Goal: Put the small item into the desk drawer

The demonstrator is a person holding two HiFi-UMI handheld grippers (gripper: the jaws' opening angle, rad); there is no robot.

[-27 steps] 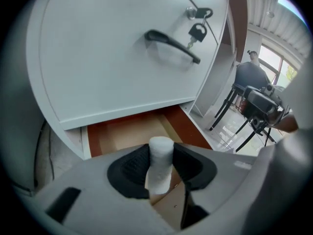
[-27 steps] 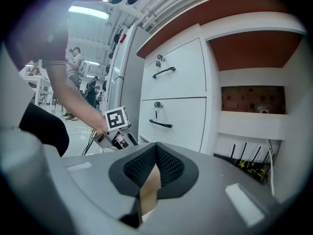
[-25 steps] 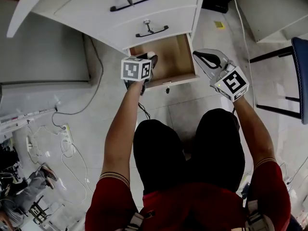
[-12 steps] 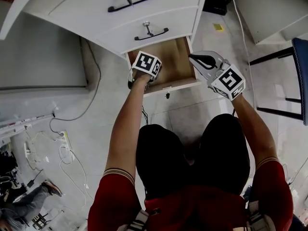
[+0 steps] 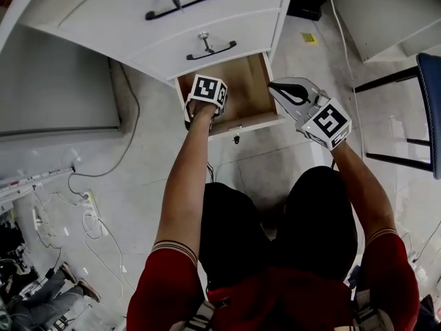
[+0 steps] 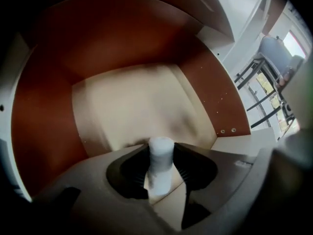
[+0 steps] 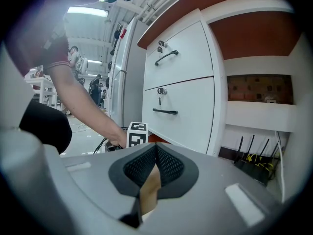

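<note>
Step in hand: release of the small item (image 6: 159, 173) inside the open drawer (image 5: 252, 92). By judgement the task is nearly done, and the drawer is not yet pushed in.
Next move calls for: a wider spread of the jaws so the item drops clear, then a straight lift out without catching the drawer's walls.
Left gripper (image 6: 161, 150): pointed steeply down into the drawer. The jaws are partly apart and have just been opening. The pads look to be against both sides of the item, so it reads as gripped, lightly.
Small item: short white cylinder lying along the jaws, free end toward the drawer's pale floor. Whether it touches that floor cannot be told.
Drawer: lowest of the three seen, pulled out, brown walls, no other contents in view. In the head view the left gripper sits at its 9 o'clock side.
Right gripper (image 5: 275, 88): at the drawer's 3 o'clock rim, jaws closed together with nothing between them. Whether it touches the rim or is just beside it is unclear.
Closed drawer fronts (image 5: 241, 29): at 12 o'clock of the open drawer, with dark handles.
Chair (image 5: 432, 102): at 3 o'clock, well apart.
Cables (image 5: 89, 205): on the floor (image 5: 275, 164), at 8 o'clock.
</note>
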